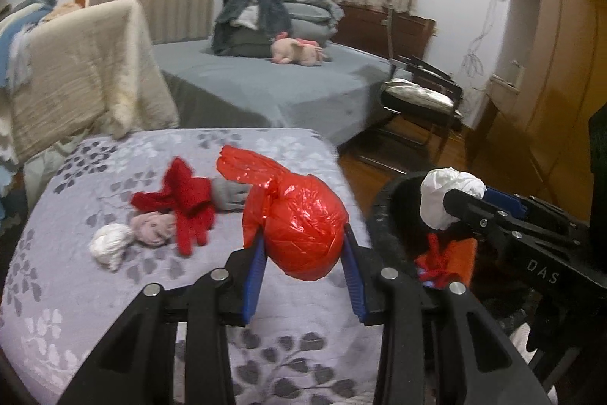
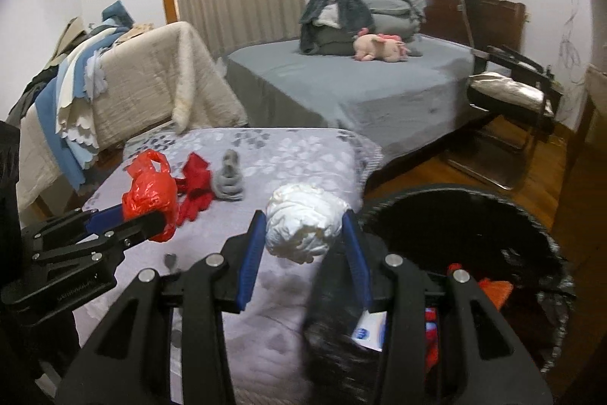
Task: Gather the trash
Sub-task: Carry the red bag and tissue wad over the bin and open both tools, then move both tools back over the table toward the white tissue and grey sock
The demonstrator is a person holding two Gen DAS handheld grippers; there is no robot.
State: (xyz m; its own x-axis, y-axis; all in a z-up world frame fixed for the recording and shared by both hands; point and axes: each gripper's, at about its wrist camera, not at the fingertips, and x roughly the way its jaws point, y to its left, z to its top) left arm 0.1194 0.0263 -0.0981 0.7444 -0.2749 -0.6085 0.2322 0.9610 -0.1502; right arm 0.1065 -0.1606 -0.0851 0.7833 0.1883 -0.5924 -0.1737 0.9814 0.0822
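left gripper [image 1: 303, 245] clenched on red bag wad [image 1: 303, 238], above the quilt, just left of the black bin [image 1: 383, 215] | right gripper [image 2: 303, 234] grasping white wad [image 2: 303, 226] at the bin's rim, likely for the drop | gloves [image 1: 186, 204] lie left of the bin, probably laundry, not trash
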